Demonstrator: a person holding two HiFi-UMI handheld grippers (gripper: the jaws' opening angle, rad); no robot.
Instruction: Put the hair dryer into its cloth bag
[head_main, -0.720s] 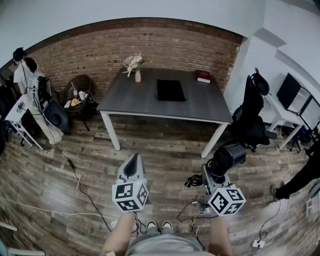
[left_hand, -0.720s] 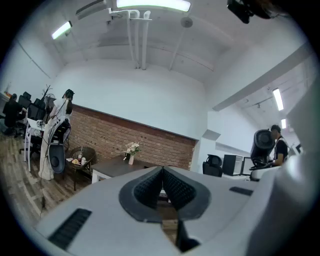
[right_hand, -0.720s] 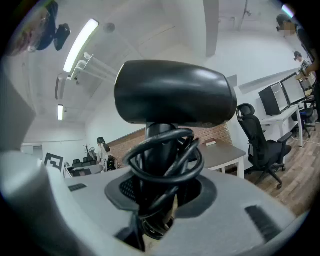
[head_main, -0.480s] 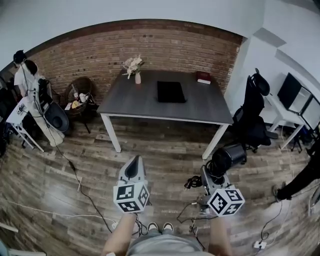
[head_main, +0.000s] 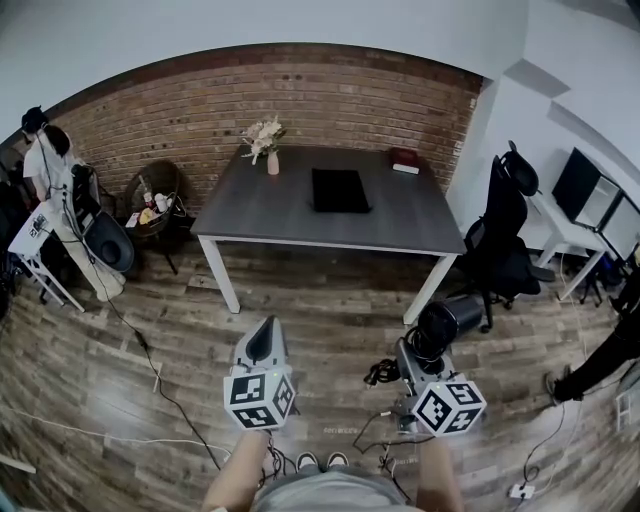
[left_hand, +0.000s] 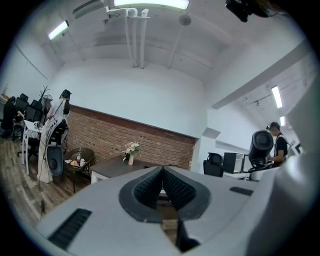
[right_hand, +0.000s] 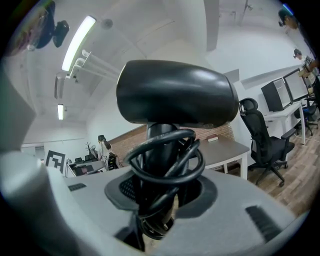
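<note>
The black hair dryer (head_main: 442, 322) stands upright in my right gripper (head_main: 413, 350), which is shut on its handle. In the right gripper view the dryer's barrel (right_hand: 177, 97) fills the top and its cord (right_hand: 165, 155) is coiled round the handle between the jaws. The flat black cloth bag (head_main: 340, 190) lies on the middle of the grey table (head_main: 260, 205), well ahead of both grippers. My left gripper (head_main: 265, 328) hangs over the wooden floor, shut with nothing in it; in its own view the left gripper (left_hand: 162, 175) shows its pads pressed together.
A vase of flowers (head_main: 270, 150) and a red book (head_main: 405, 160) also stand on the table. A black office chair (head_main: 505, 225) is at the table's right end, a wicker stand (head_main: 155, 195) at its left. Cables (head_main: 150, 350) run across the floor.
Both grippers sit a little lower in the head view, and the right one with the dryer has drifted slightly left. Neither grip has changed.
</note>
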